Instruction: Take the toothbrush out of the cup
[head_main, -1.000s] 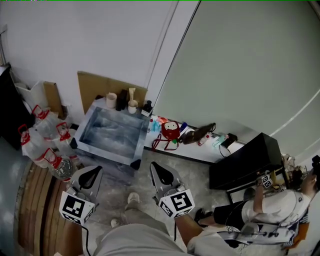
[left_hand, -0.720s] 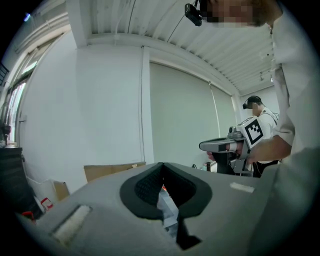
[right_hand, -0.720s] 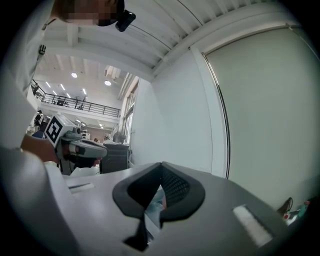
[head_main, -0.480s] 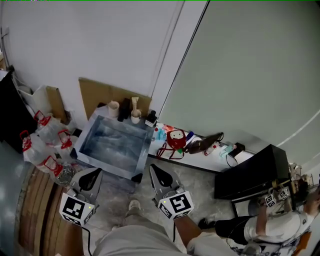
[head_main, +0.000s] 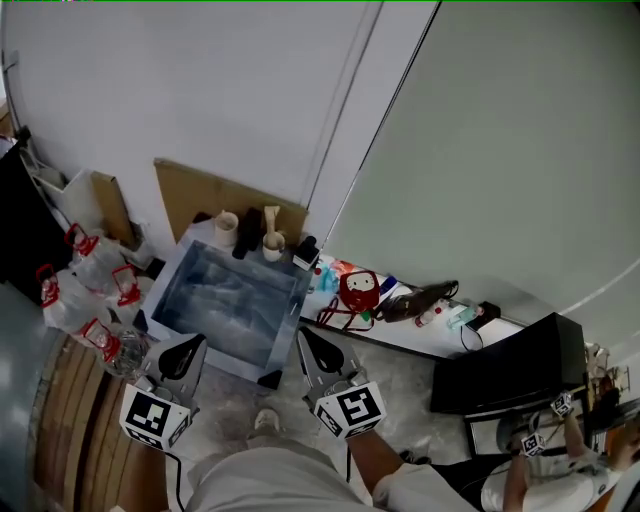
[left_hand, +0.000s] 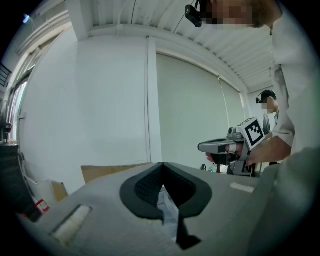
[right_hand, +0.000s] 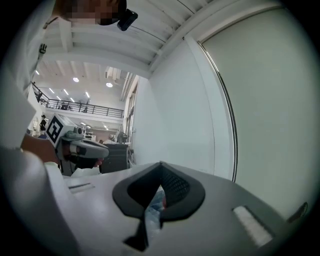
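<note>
A cream cup stands at the far edge of a small table with a marbled top, and a pale toothbrush sticks up out of it. Another cup and a dark bottle stand beside it. My left gripper and right gripper hover side by side just short of the table's near edge, both shut and empty. In the left gripper view the jaws meet, with the right gripper off to the side. The right gripper's jaws also meet.
Water bottles with red caps crowd the floor to the left. A cardboard sheet leans on the wall behind the table. A white board with a red item and a black box lie right. Another person sits at bottom right.
Both grippers have moved forward together, and the table now lies closer to their tips. Their jaws stay shut. The person at bottom right has slid further out of view.
</note>
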